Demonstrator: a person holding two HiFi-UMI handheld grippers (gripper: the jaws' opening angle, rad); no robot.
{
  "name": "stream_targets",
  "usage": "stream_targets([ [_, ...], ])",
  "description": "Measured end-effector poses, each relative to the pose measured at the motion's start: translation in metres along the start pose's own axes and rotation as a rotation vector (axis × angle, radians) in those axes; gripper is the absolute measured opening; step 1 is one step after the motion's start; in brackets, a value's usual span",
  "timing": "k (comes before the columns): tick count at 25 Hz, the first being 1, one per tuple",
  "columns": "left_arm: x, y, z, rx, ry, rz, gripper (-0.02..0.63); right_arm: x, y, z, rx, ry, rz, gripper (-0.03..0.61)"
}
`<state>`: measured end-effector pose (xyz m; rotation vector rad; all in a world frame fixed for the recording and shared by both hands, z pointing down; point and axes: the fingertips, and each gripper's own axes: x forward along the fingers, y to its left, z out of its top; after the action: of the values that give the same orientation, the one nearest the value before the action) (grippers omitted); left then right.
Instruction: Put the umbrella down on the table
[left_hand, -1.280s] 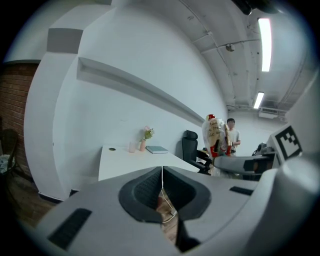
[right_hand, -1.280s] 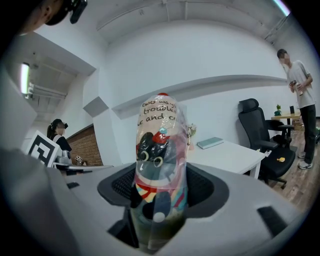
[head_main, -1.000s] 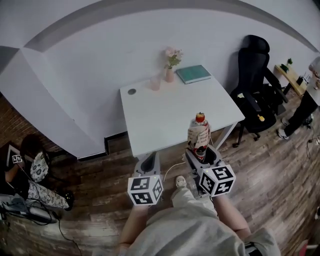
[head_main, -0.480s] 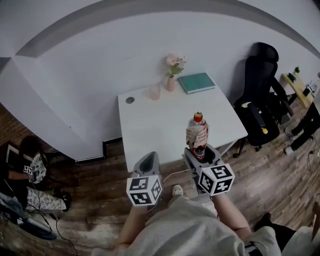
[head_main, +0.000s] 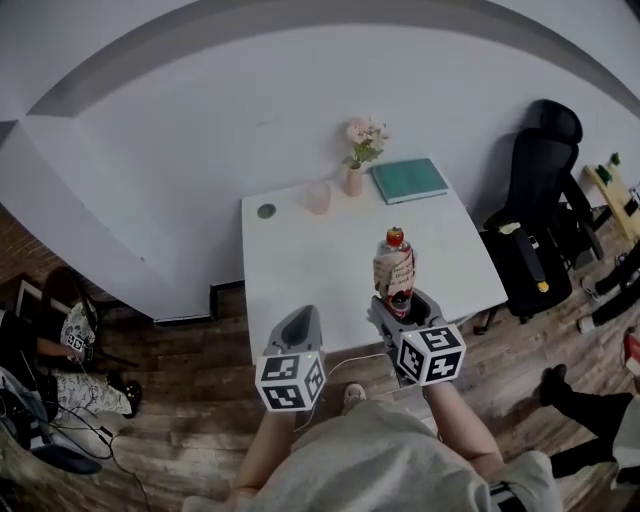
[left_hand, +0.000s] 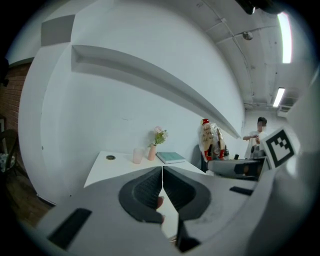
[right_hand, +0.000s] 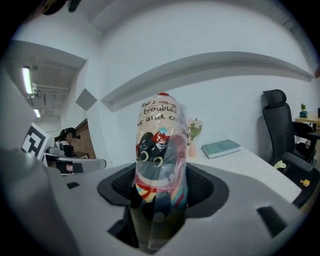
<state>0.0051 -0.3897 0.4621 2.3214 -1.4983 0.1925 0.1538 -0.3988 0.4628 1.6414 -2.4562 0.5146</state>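
Grey right gripper (head_main: 400, 300): jaws clamped on the folded umbrella (right_hand: 159, 150), held upright in its printed plastic sleeve, over the near edge of the white table (head_main: 300, 270).
Left gripper (left_hand: 162, 186): jaws pressed together, empty, short of the table.
Risk: slick sleeve may slip; laid near the edge, it could roll off.
Room: bare middle; cup (head_main: 318, 197), flower vase (head_main: 354, 180), book (head_main: 408, 180) crowd the far edge; office chair (head_main: 545, 200) stands right.

We hold the folded umbrella (head_main: 395, 268), cartoon-printed in a clear sleeve with a red tip, upright in our right gripper (head_main: 402, 301) above the white table's (head_main: 310, 262) near edge
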Motion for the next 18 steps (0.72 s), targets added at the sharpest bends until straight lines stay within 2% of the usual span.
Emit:
stream_targets([
  [18,0.075,0.023,0.006,-0.045,0.011,0.048,0.008,0.109,-0.055,-0.039,-0.05,0.208,0.048,0.272],
])
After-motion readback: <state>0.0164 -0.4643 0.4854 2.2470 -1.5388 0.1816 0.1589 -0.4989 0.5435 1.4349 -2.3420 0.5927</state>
